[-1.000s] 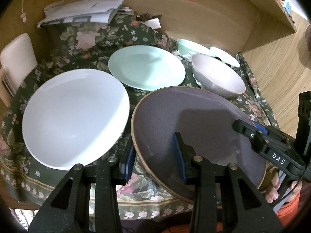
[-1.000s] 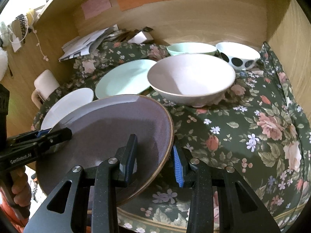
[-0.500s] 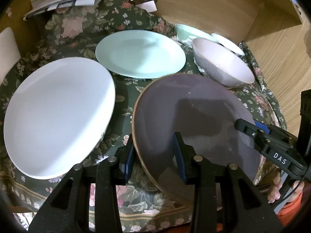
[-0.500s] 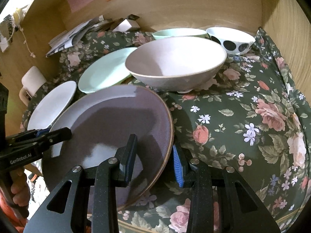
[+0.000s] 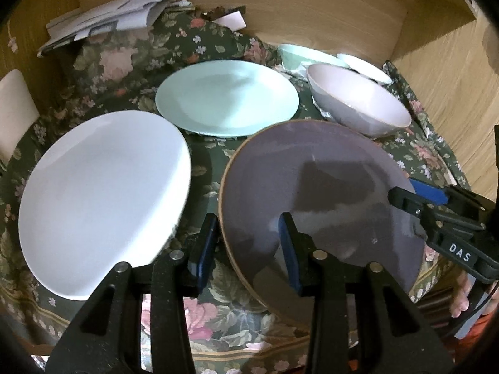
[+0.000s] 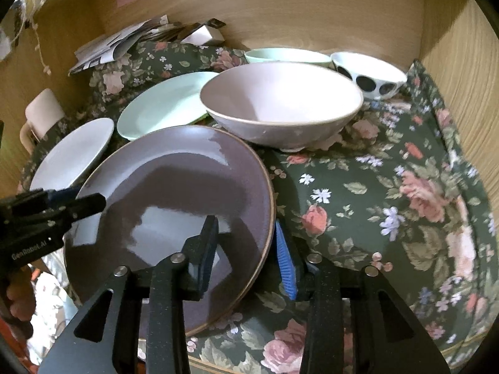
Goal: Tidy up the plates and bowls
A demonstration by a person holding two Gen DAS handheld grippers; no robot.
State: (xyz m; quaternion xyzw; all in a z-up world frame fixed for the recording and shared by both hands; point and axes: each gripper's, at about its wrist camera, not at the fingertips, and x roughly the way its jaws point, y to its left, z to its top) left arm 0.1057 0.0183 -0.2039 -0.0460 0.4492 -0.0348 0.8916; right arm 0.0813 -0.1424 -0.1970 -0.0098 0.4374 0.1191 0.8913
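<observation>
A purple plate (image 5: 312,187) (image 6: 174,187) lies low over the floral tablecloth (image 6: 389,202) at the table's near edge. My left gripper (image 5: 248,233) straddles its left rim, one finger under and one over. My right gripper (image 6: 246,237) straddles the right rim the same way. Both sets of jaws are opening, with the rim still between them and a thin gap showing beside the pads. Each gripper also shows in the other's view: the right gripper (image 5: 421,202) and the left gripper (image 6: 62,208).
A white plate (image 5: 103,193) lies to the left and a mint plate (image 5: 227,99) behind. A pale pink bowl (image 6: 280,99), a mint bowl (image 6: 287,54) and a spotted bowl (image 6: 371,78) stand at the back. Papers (image 5: 109,21) lie by the wooden wall.
The purple plate has come down closer to the cloth. Both grippers' jaws have eased slightly apart around its rim. Neither hand has shifted much.
</observation>
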